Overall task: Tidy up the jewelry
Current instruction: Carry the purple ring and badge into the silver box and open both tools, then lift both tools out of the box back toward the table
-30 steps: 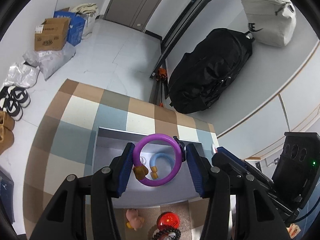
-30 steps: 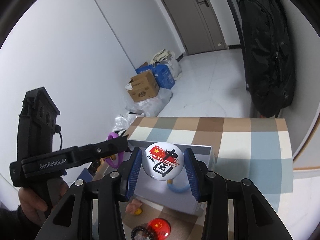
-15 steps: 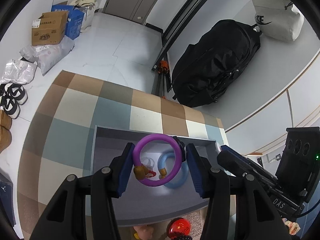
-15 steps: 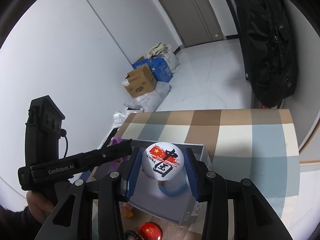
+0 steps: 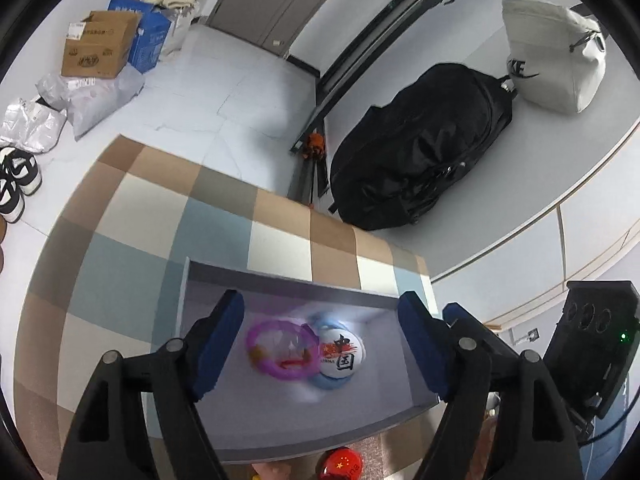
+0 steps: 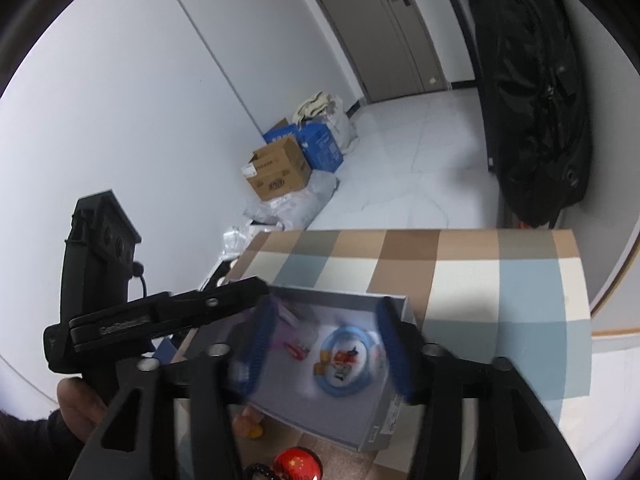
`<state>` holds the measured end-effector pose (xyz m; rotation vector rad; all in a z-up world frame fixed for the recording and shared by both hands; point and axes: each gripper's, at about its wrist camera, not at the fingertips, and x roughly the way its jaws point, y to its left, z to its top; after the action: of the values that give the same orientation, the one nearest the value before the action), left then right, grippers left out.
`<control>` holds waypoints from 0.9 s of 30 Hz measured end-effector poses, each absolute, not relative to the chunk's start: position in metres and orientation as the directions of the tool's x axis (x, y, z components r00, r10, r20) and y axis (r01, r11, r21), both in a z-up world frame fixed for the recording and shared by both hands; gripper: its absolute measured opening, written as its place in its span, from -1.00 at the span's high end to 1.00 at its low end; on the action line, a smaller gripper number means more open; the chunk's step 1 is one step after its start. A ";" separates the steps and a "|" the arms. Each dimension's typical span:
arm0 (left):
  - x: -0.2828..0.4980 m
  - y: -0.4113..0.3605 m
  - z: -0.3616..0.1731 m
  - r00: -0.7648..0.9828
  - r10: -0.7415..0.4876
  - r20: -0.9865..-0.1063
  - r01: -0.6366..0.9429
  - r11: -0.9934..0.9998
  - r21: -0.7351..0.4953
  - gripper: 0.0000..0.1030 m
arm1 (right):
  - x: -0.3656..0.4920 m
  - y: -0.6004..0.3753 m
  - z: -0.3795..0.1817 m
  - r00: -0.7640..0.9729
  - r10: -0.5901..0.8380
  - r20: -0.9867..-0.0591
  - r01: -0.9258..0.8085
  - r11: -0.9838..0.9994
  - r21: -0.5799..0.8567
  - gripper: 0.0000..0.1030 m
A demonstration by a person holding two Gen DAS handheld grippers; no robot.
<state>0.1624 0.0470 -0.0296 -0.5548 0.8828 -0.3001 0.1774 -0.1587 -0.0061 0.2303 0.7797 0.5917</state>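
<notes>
Step in hand: release of two pieces into the shallow grey cardboard box (image 5: pixel 304 420) on the checked brown, blue and cream worktop (image 5: pixel 132 248).
Left hand-held gripper (image 5: pixel 320 344): its jaws have just been opening and stand released, with nothing pressed between the blue pads; the translucent purple plastic bangle (image 5: pixel 276 350) shows blurred between them, over the box floor.
Right hand-held gripper (image 6: pixel 324 354): its jaws have just been opening too, and stand released and empty; the round white badge with red and black lettering (image 5: pixel 340 354) shows over the light blue plastic bangle (image 6: pixel 344 364), right of the purple one.
Doing it well: keep both hand-held grippers over the box interior until the pieces come to rest, then draw back along the finger line, so that no pad catches a ring or the box wall.
Still outside the box: a round red badge (image 6: pixel 296 466) and a dark bead bracelet (image 6: pixel 260 472) at the near edge.
Risk: the light box may shift if nudged.
</notes>
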 end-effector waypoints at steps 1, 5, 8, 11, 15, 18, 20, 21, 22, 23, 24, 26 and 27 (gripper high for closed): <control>0.163 0.046 -0.029 0.605 -0.451 -0.656 0.017 0.831 -0.556 -0.47 | 0.178 -0.161 -0.005 0.566 0.578 -0.588 -0.409 0.816 0.409 -0.34; 0.162 0.045 -0.028 0.610 -0.434 -0.663 0.015 0.843 -0.538 -0.47 | 0.182 -0.169 -0.007 0.579 0.565 -0.588 -0.370 0.825 0.427 -0.52; 0.160 0.040 -0.025 0.617 -0.401 -0.677 0.024 0.869 -0.494 -0.47 | 0.182 -0.170 -0.008 0.574 0.566 -0.592 -0.362 0.824 0.436 -0.59; 0.156 0.042 -0.024 0.625 -0.373 -0.685 0.015 0.884 -0.467 -0.47 | 0.180 -0.169 -0.007 0.579 0.558 -0.594 -0.367 0.829 0.422 -0.64; 0.150 0.052 -0.023 0.644 -0.358 -0.676 -0.003 0.882 -0.471 -0.47 | 0.177 -0.168 -0.006 0.574 0.562 -0.595 -0.374 0.827 0.419 -0.66; 0.143 0.059 -0.017 0.669 -0.349 -0.656 -0.009 0.879 -0.477 -0.47 | 0.174 -0.168 -0.005 0.577 0.561 -0.593 -0.377 0.828 0.416 -0.66; 0.139 0.060 -0.013 0.685 -0.344 -0.642 0.001 0.881 -0.472 -0.47 | 0.172 -0.170 -0.005 0.581 0.562 -0.589 -0.378 0.827 0.417 -0.66; 0.138 0.061 -0.012 0.687 -0.355 -0.634 0.008 0.876 -0.482 -0.47 | 0.171 -0.170 -0.005 0.582 0.562 -0.588 -0.377 0.827 0.417 -0.66; 0.137 0.062 -0.011 0.690 -0.368 -0.623 0.016 0.868 -0.496 -0.47 | 0.171 -0.170 -0.005 0.582 0.561 -0.589 -0.376 0.828 0.417 -0.66; 0.135 0.064 -0.010 0.694 -0.375 -0.615 0.021 0.864 -0.503 -0.47 | 0.170 -0.170 -0.005 0.582 0.560 -0.589 -0.374 0.828 0.418 -0.66; 0.134 0.064 -0.009 0.698 -0.375 -0.610 0.023 0.863 -0.504 -0.47 | 0.169 -0.171 -0.005 0.582 0.561 -0.588 -0.374 0.827 0.419 -0.66; 0.131 0.066 -0.008 0.705 -0.364 -0.608 0.019 0.867 -0.498 -0.47 | 0.167 -0.171 -0.004 0.586 0.560 -0.586 -0.376 0.828 0.416 -0.66; 0.130 0.066 -0.009 0.704 -0.361 -0.612 0.014 0.868 -0.496 -0.47 | 0.166 -0.171 -0.003 0.588 0.557 -0.587 -0.376 0.830 0.411 -0.66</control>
<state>0.1303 0.0662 -0.0086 -0.4855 0.7677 -0.2176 0.1657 -0.1708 -0.0033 0.2552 0.7688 0.5503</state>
